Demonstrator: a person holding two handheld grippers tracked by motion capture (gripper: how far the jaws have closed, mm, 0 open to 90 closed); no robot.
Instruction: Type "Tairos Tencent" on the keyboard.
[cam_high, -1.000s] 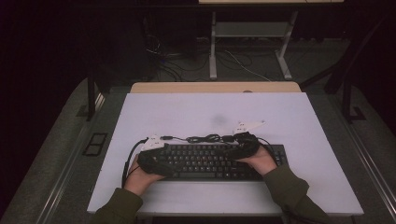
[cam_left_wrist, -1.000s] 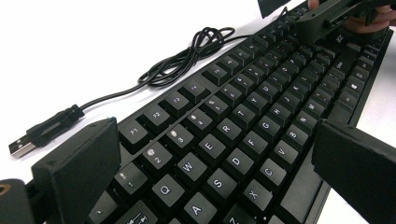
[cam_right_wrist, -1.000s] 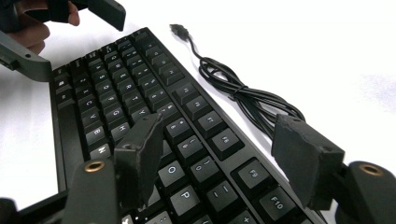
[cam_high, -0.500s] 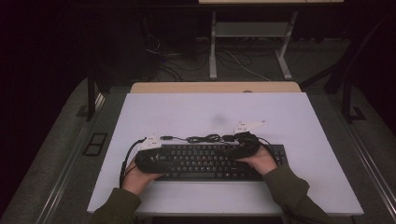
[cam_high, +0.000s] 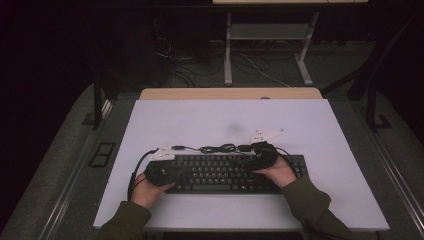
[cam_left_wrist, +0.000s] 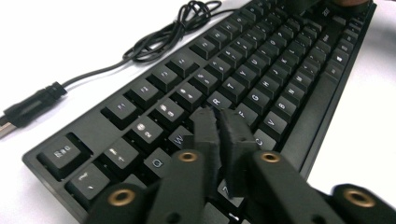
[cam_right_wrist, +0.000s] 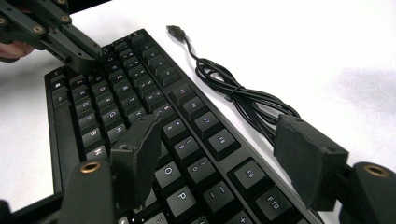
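Two grippers hover over the black keyboard (cam_high: 225, 172): the left gripper (cam_left_wrist: 223, 140), jaws just closed empty, above its letter keys; the right gripper (cam_right_wrist: 224, 154), jaws apart, straddling its top rows.

A: left gripper (cam_left_wrist: 219, 122) just clamped its black jaws together, nothing between them, tips over the letter rows of the flat black plastic keyboard (cam_left_wrist: 261, 74).

B: yep, and the thin black bundled cable (cam_left_wrist: 163, 35) sits at 11 o'clock.
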